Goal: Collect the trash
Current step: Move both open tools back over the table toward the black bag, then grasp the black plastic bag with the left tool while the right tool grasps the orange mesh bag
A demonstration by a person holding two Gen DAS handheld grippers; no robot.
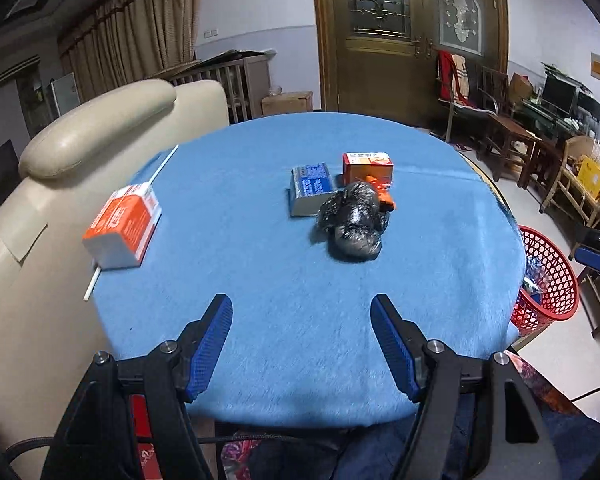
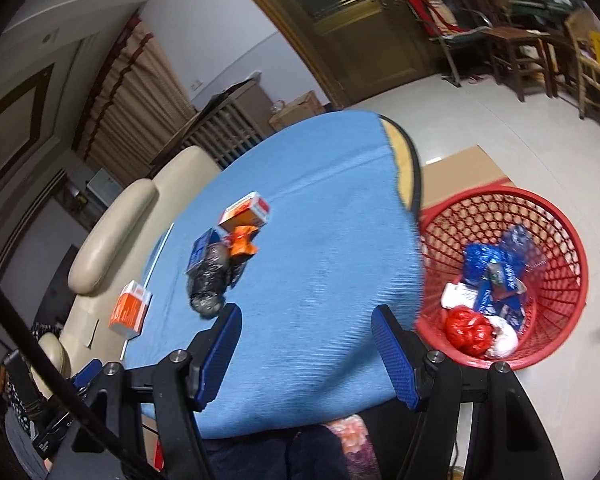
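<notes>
On the blue round table (image 1: 260,280) lie a crumpled black plastic bag (image 1: 352,220), a blue box (image 1: 310,192), an orange box (image 1: 367,166), a small orange wrapper (image 1: 384,196) and, at the left edge, an orange-and-white carton (image 1: 122,226) on a white straw (image 1: 90,286). My left gripper (image 1: 302,344) is open and empty above the near table edge. My right gripper (image 2: 306,356) is open and empty above the table's near right side. The same bag (image 2: 210,280), boxes (image 2: 246,210) and carton (image 2: 130,312) show in the right wrist view. A red mesh basket (image 2: 548,216) on the floor holds wrappers.
A beige padded chair (image 1: 96,120) stands against the table's left side. The red basket (image 1: 548,280) sits on the floor right of the table. Wooden chairs and clutter (image 1: 540,148) line the right wall. A flat cardboard sheet (image 2: 464,172) lies behind the basket.
</notes>
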